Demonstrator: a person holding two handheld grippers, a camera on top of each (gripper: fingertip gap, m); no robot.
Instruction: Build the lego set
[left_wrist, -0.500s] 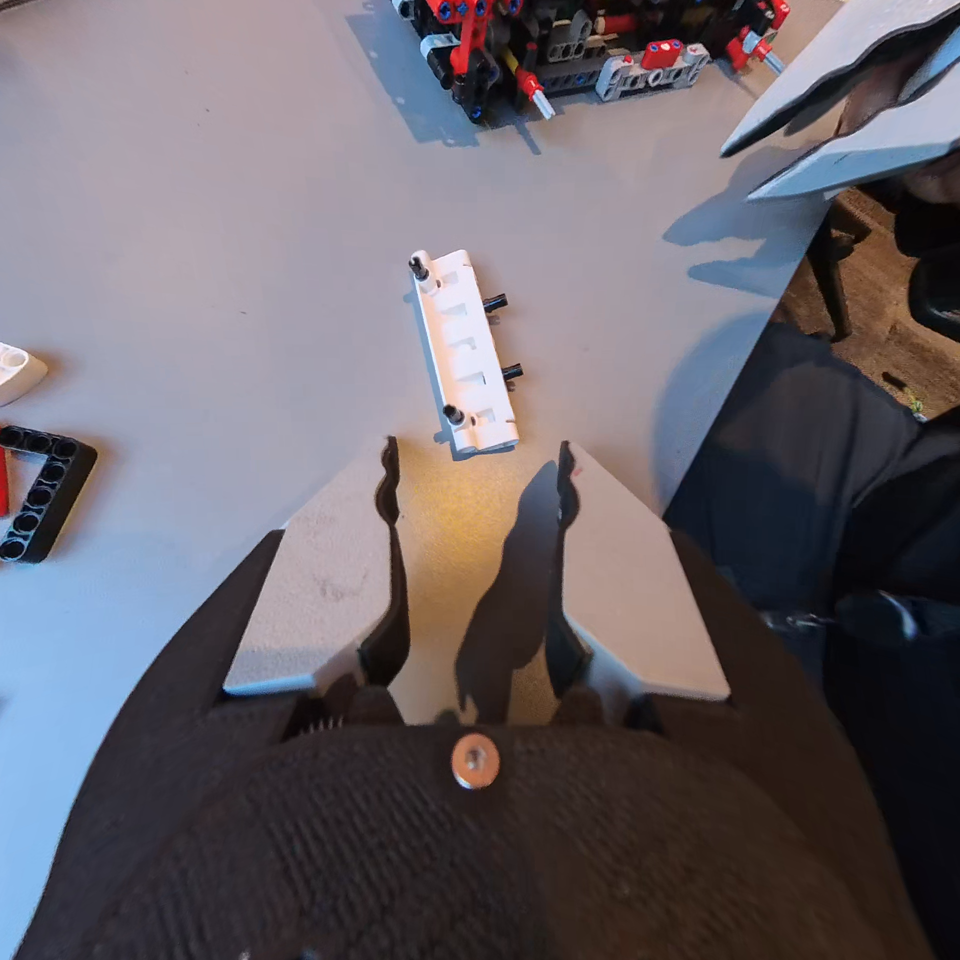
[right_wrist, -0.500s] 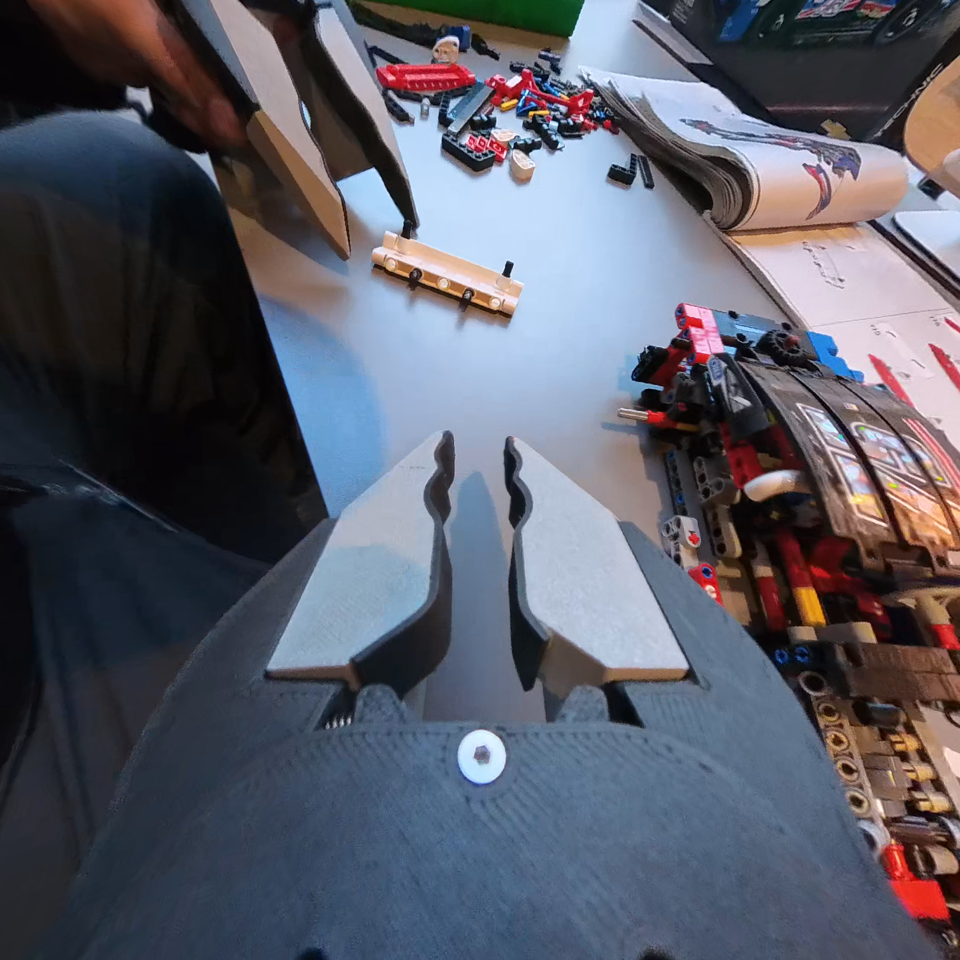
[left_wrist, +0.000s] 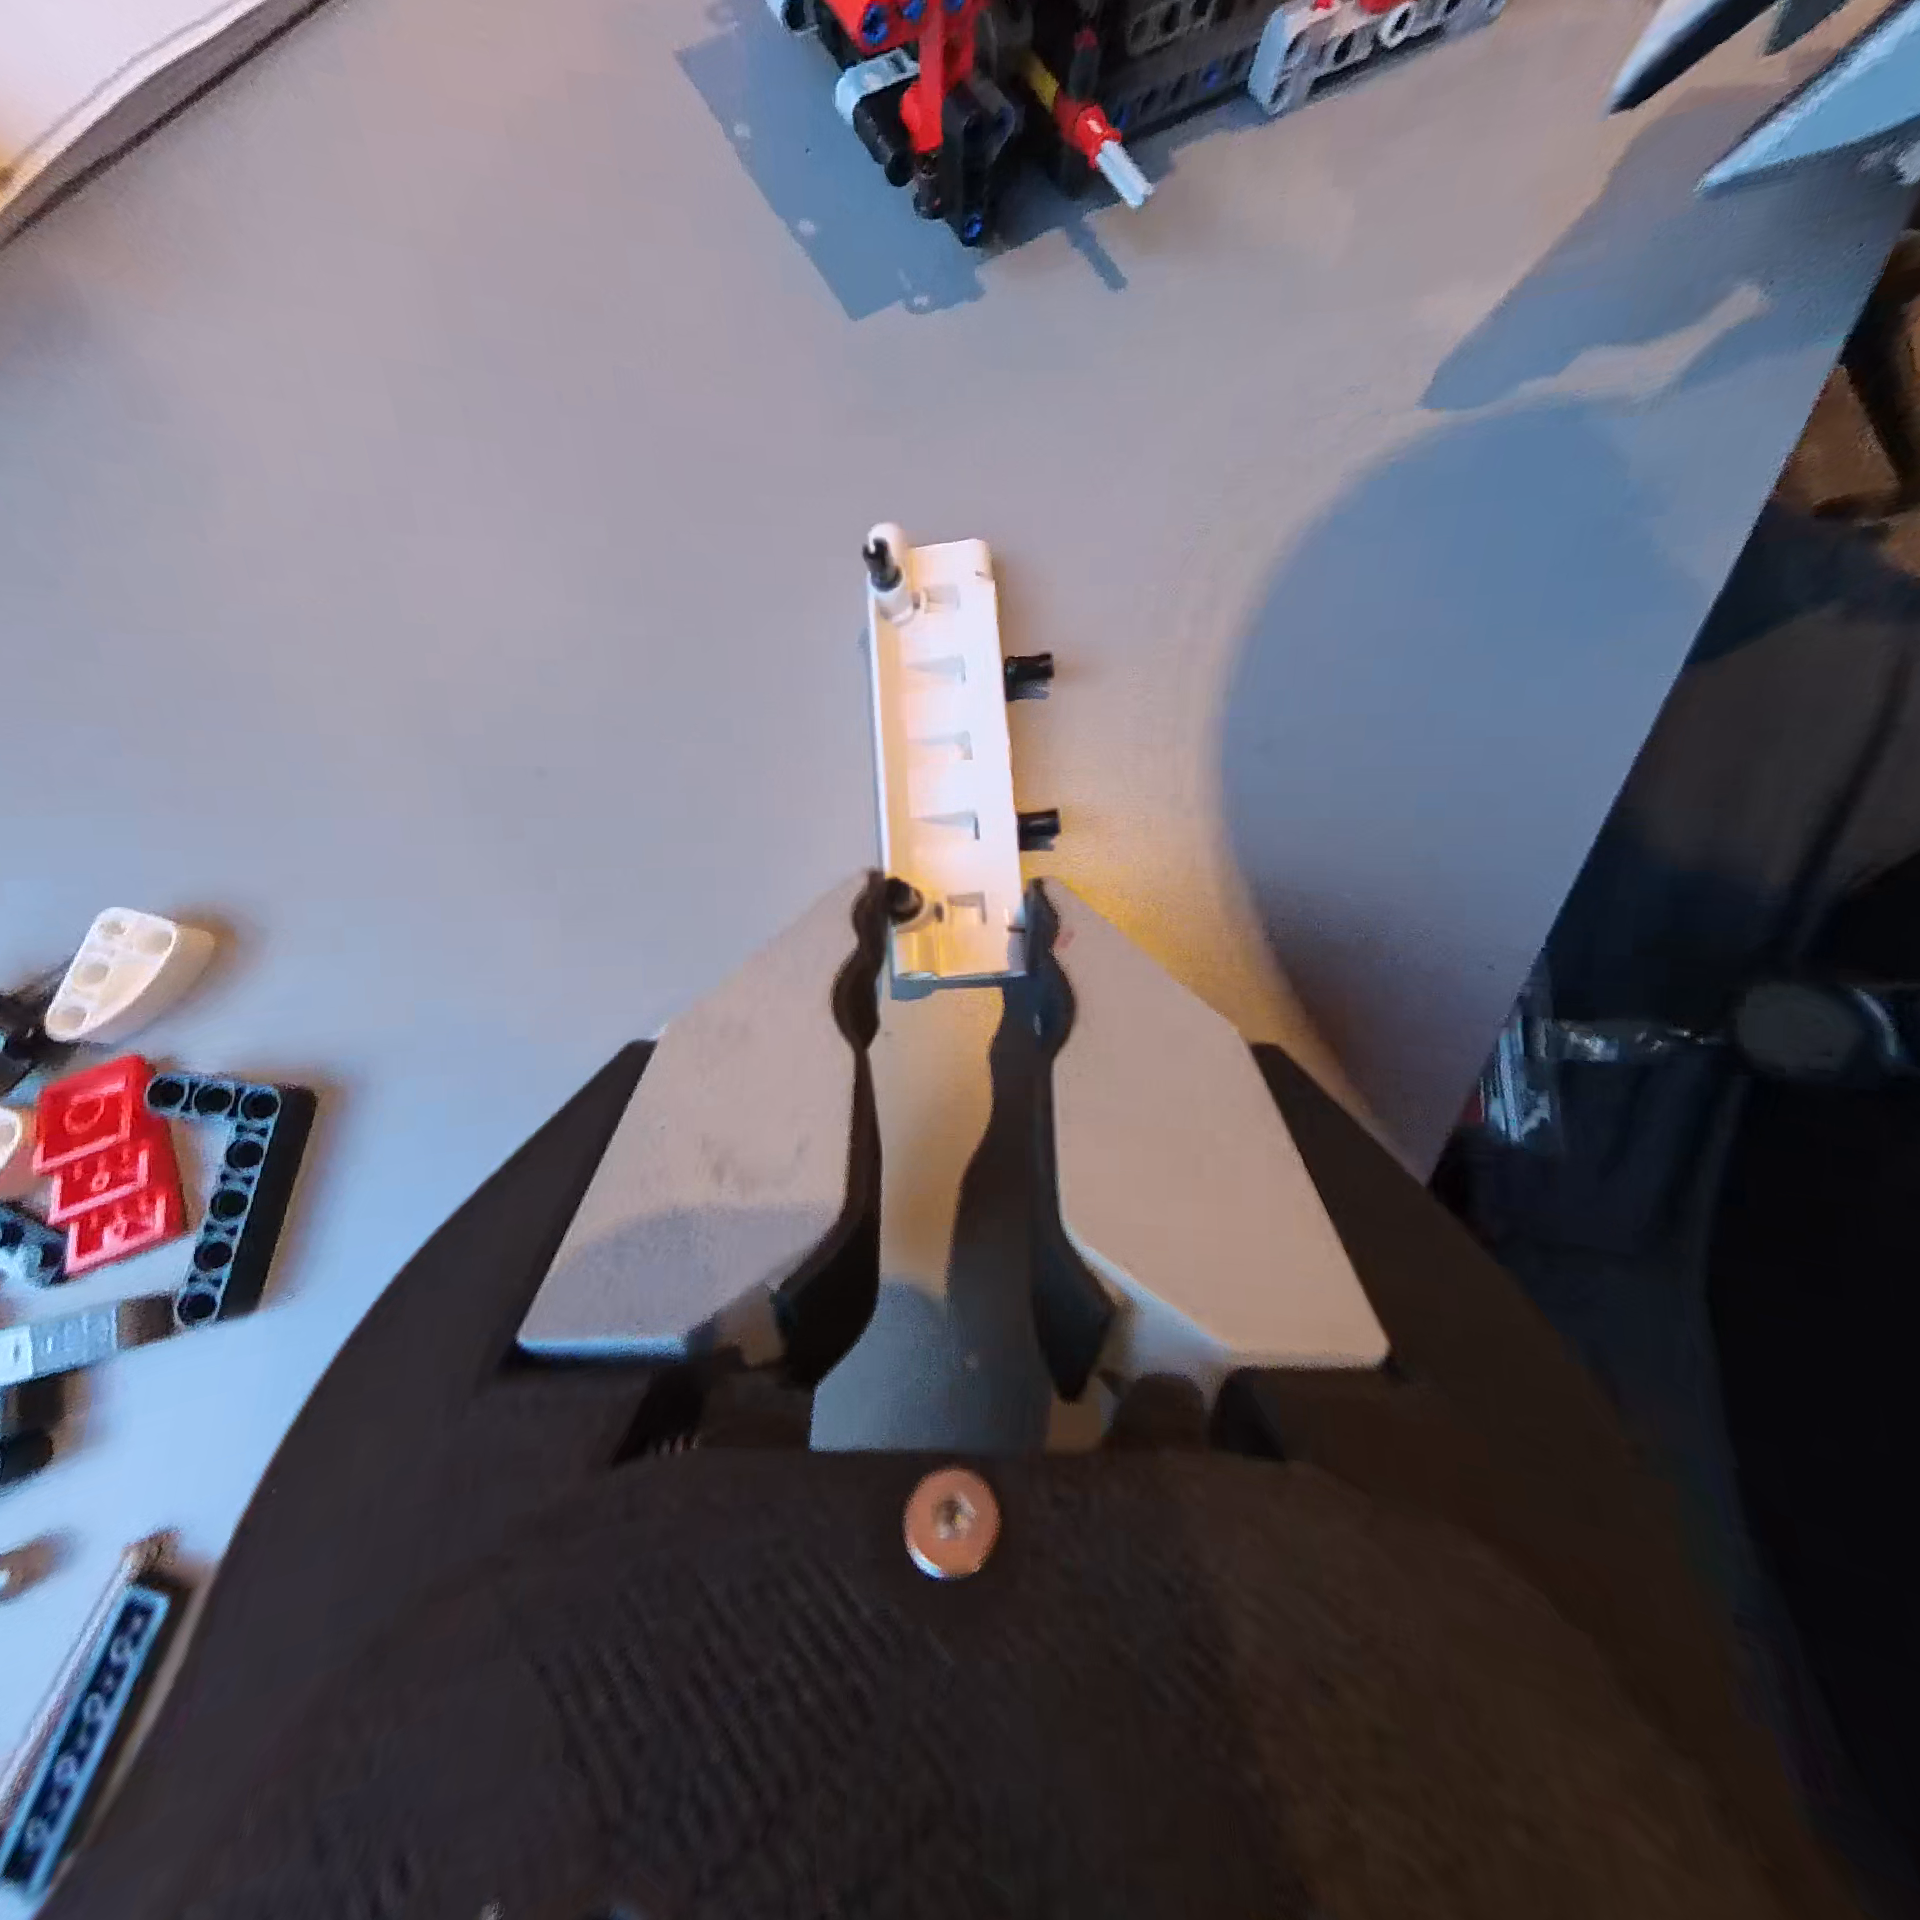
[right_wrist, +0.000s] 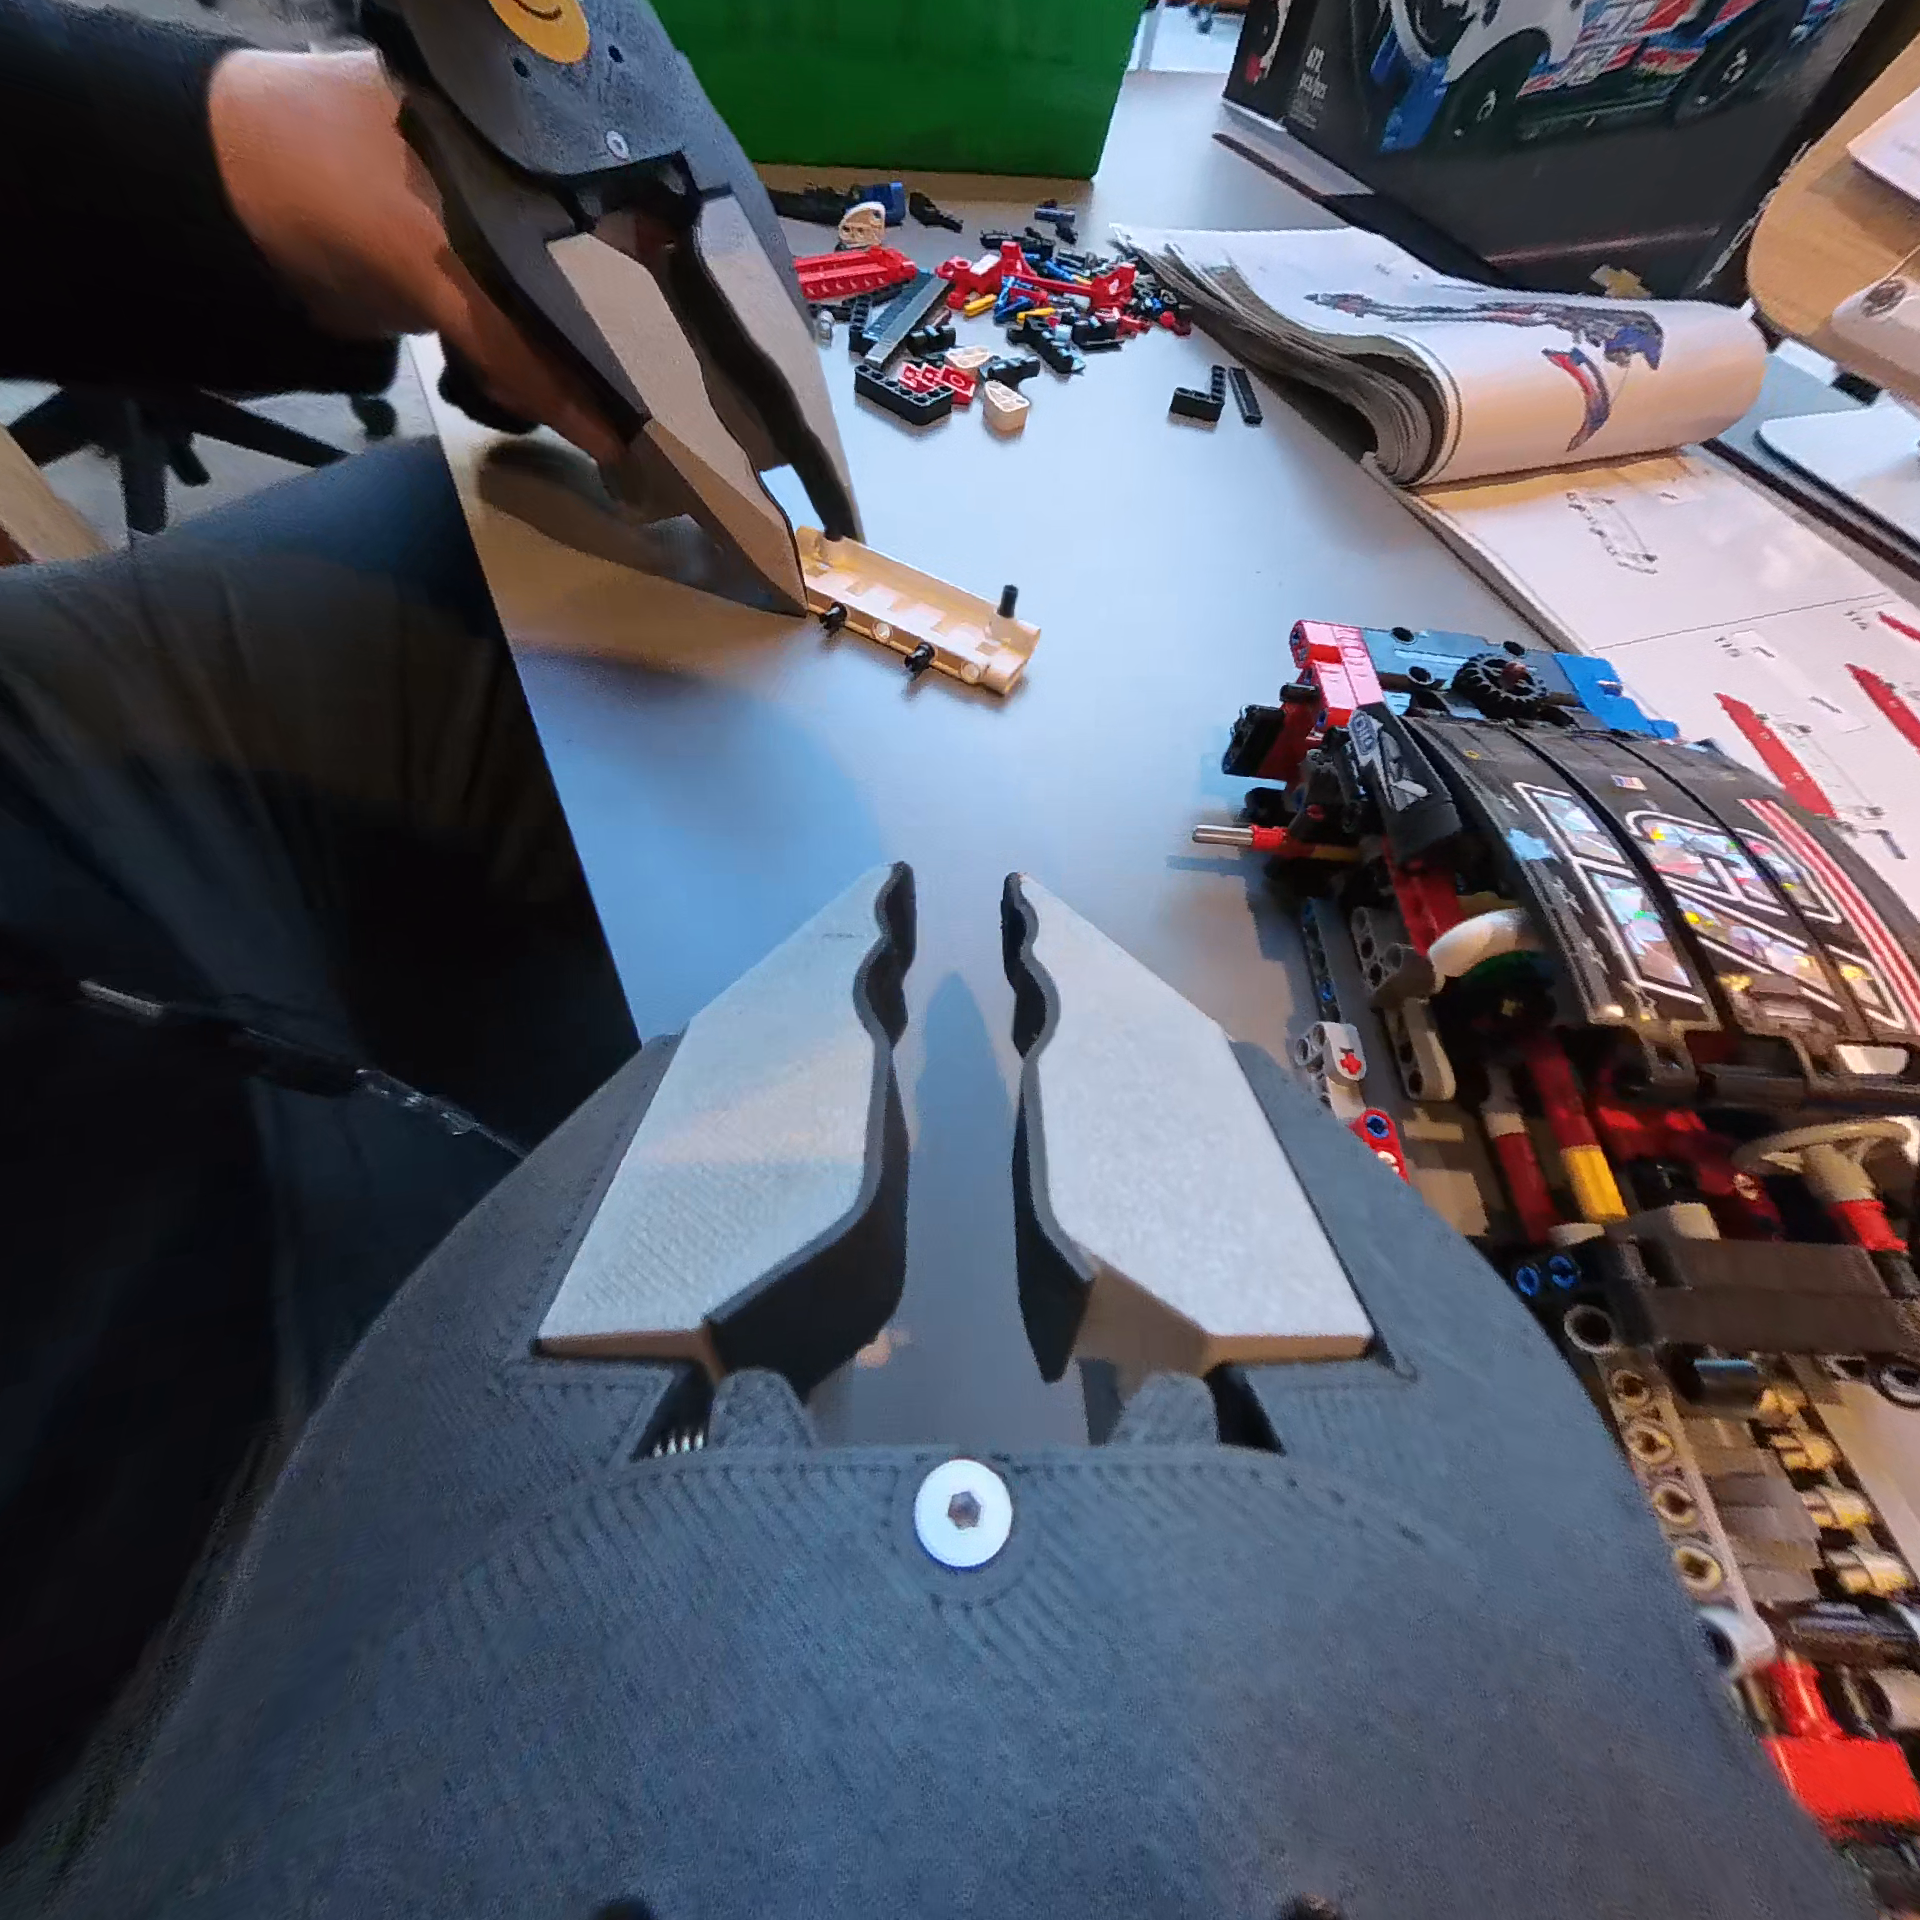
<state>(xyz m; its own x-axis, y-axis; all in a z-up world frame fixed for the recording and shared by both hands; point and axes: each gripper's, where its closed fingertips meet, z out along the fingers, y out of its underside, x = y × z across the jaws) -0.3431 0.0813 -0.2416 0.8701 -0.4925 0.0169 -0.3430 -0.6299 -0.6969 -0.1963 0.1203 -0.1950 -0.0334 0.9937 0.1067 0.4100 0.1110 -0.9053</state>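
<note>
The left gripper (left_wrist: 956, 914) is straddling the near end of the long white plastic panel with black pins (left_wrist: 948, 769), which is lying on the grey surface (left_wrist: 416, 623); whether its jaws are pinching it cannot be told. The right gripper (right_wrist: 958, 899) is hovering empty, jaws slightly parted, with the largely built red-and-black car model (right_wrist: 1621, 997) at its 3 o'clock. Judging by the loose red, black and white pieces (right_wrist: 997, 312) at 12 o'clock and the open instruction booklet (right_wrist: 1455, 353), much assembly is remaining.
</note>
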